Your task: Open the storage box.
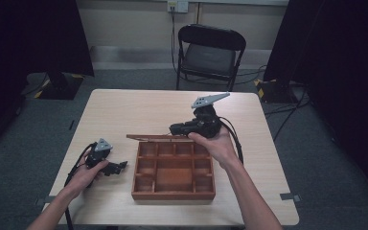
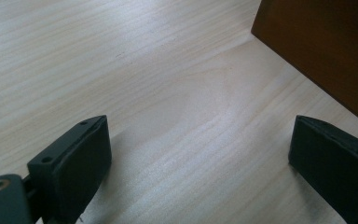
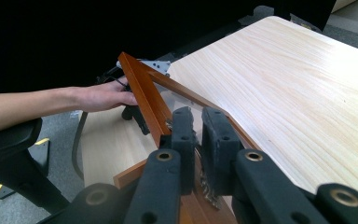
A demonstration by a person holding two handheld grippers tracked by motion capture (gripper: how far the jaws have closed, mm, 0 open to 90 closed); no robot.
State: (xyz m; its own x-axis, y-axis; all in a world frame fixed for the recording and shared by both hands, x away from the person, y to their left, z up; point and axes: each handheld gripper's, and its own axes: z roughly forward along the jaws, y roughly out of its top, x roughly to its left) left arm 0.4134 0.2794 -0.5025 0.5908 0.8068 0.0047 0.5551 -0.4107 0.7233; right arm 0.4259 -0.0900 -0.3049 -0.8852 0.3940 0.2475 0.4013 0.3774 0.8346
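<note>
Right tool point(image 3: 198, 126) was clenched on the glazed lid point(image 3: 142, 95) of the wooden box point(image 1: 174, 170), which sat near the tabletop's point(image 1: 139, 108) front edge. You did well to swing it gently about the hinge. Left tool point(image 2: 200, 154) rested released, touching nothing, beside the box's left wall.

Reddish-brown wooden box point(image 1: 173, 194) with a matching reddish-brown framed lid point(image 3: 142, 95), pinched in the black right claw point(image 3: 198, 122). Under both claws, a pale surface point(image 1: 139, 112) with fine wood grain. Left claw point(image 2: 200, 154) black; beyond the right claw, a black chair point(image 1: 210, 50).
</note>
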